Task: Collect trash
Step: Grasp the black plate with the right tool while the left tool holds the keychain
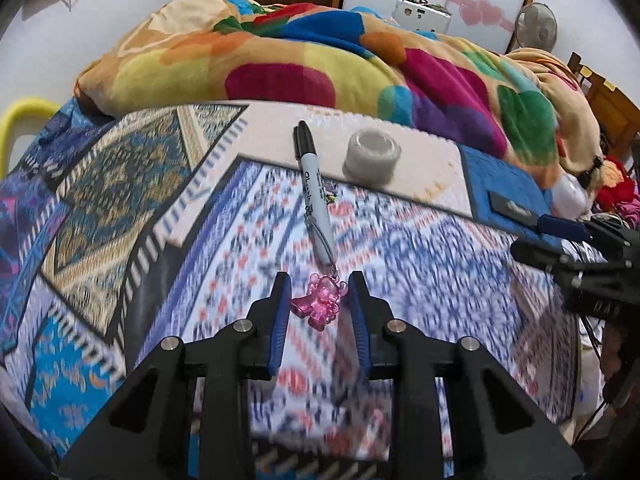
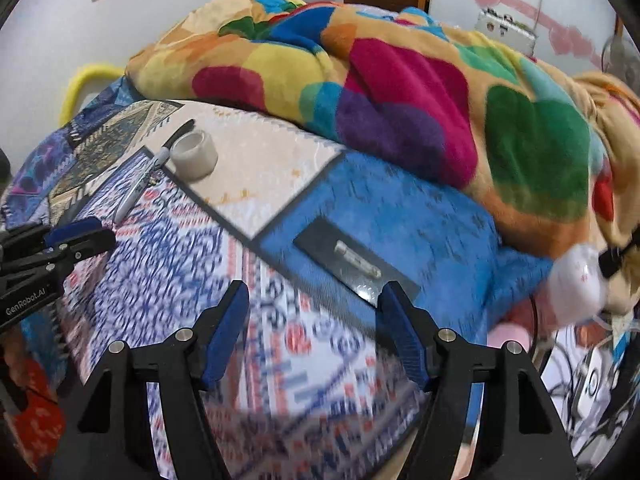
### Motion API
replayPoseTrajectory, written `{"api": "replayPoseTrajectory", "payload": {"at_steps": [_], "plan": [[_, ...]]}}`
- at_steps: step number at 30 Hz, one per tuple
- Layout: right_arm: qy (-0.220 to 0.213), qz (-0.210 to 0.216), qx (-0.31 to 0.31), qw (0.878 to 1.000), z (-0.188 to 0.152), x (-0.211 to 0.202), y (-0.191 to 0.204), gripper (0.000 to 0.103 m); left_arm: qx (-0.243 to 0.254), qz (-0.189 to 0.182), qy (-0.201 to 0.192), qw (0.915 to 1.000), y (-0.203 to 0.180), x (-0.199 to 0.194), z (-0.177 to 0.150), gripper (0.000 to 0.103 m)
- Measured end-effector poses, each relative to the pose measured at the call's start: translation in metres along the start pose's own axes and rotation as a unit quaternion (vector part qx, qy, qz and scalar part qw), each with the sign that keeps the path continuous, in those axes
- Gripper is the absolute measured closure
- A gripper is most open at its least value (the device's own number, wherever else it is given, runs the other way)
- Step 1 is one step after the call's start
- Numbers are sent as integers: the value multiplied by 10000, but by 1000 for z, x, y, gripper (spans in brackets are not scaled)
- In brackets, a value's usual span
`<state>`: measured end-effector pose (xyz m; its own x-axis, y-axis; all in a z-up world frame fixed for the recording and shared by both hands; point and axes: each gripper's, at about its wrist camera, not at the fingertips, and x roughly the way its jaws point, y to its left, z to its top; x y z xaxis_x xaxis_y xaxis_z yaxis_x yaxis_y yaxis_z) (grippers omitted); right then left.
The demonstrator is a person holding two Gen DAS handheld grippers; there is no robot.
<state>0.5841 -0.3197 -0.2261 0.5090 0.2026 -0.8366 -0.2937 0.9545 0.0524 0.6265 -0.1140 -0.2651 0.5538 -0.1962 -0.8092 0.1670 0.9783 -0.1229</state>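
In the left wrist view my left gripper is shut on a pink see-through charm, which fills the gap between the blue pads. A short strap ties the charm to a black-capped white marker lying on the patterned bedsheet. A white tape roll stands just right of the marker. My right gripper hangs open over the sheet with nothing between its fingers. Just beyond its tips lies a flat black packet with a small silvery piece on it. The left gripper shows at the left edge of the right wrist view, where the charm is hidden.
A bulky multicoloured blanket is heaped across the far side of the bed. The bed drops off on the right, where cables and clutter lie. A white soft thing sits at that edge. A yellow bar curves at the far left.
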Motion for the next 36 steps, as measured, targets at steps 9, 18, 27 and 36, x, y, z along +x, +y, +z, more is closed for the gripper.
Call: {"api": "replayPoseTrajectory", "payload": {"at_steps": [9,18,27,36], "plan": [[-176,-108,257,9995,9,2,-10,38,151,235,-45,9996,5,-19,-26,74],[-80,-87,-414,9991,8,13,-8,38,-235,200,-160,9994,34,-38,-38,74],[-232,26,-614,9978,-14,-3,14,80,-417,203,-443,9979,34,-70,-35,74],[-278,34,-601,9978,-23,-19,45,80,-676,134,-718,9950,35,-114,-31,74]]}}
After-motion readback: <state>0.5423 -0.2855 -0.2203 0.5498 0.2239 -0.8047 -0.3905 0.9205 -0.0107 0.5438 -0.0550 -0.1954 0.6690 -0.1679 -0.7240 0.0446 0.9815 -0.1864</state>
